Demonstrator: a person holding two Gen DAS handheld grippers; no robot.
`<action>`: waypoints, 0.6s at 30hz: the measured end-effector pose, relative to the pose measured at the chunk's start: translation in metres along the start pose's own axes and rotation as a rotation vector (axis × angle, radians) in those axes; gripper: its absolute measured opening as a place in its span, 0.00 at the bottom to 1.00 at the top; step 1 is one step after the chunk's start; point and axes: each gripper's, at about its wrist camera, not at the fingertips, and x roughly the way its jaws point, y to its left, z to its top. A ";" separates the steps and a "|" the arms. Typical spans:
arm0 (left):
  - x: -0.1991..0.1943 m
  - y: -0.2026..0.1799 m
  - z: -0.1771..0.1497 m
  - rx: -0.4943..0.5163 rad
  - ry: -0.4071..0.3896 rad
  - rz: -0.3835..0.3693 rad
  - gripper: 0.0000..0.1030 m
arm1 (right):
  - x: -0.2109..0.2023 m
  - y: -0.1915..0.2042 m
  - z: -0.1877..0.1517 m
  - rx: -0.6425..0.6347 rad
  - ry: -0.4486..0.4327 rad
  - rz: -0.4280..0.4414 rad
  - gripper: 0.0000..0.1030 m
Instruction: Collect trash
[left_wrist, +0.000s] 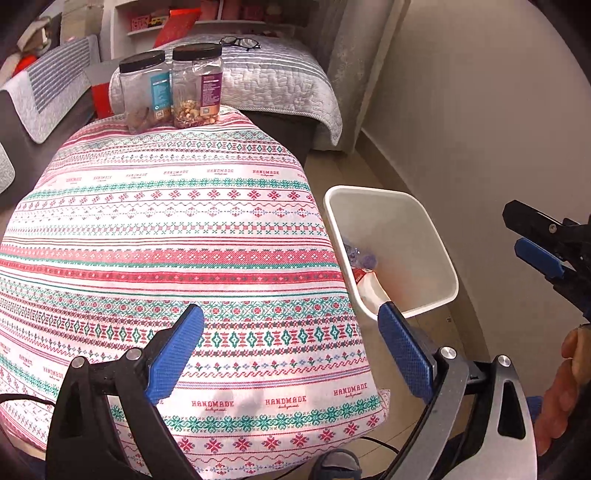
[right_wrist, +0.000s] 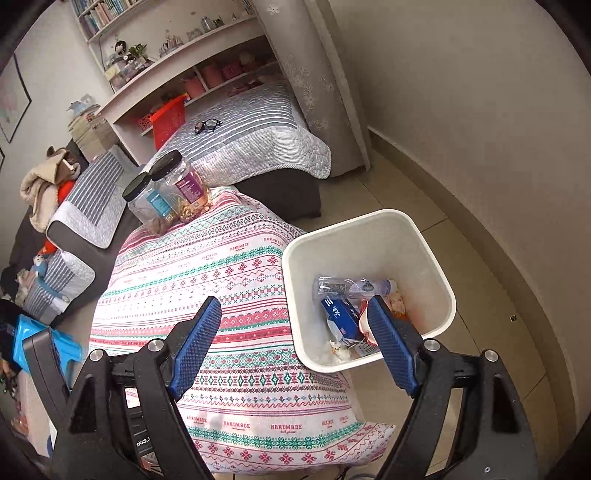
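Note:
A white trash bin (right_wrist: 424, 243) stands on the floor to the right of the table; it also shows in the left wrist view (left_wrist: 436, 236). In it lie a clear plastic bottle (right_wrist: 351, 286), a blue packet (right_wrist: 341, 314) and crumpled wrappers (right_wrist: 341, 349). My right gripper (right_wrist: 295, 325) is open and empty, above the table's right edge and the bin's near rim. My left gripper (left_wrist: 291, 328) is open and empty over the table's near part. The right gripper also shows at the right edge of the left wrist view (left_wrist: 539, 243).
The table carries a red, green and white patterned cloth (left_wrist: 177, 251). Two clear jars with black lids (left_wrist: 173, 85) stand at its far edge. A sofa with grey covers (right_wrist: 243, 136), glasses (right_wrist: 207, 125) on it, lies behind. A wall runs along the right.

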 end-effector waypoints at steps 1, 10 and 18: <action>-0.009 0.007 -0.004 -0.004 -0.001 0.015 0.89 | -0.010 0.006 -0.013 -0.003 -0.021 0.005 0.78; -0.113 0.048 -0.046 -0.034 -0.162 0.122 0.93 | -0.066 0.072 -0.081 -0.122 -0.135 -0.043 0.86; -0.158 0.062 -0.066 -0.030 -0.231 0.174 0.93 | -0.098 0.101 -0.107 -0.155 -0.148 -0.078 0.93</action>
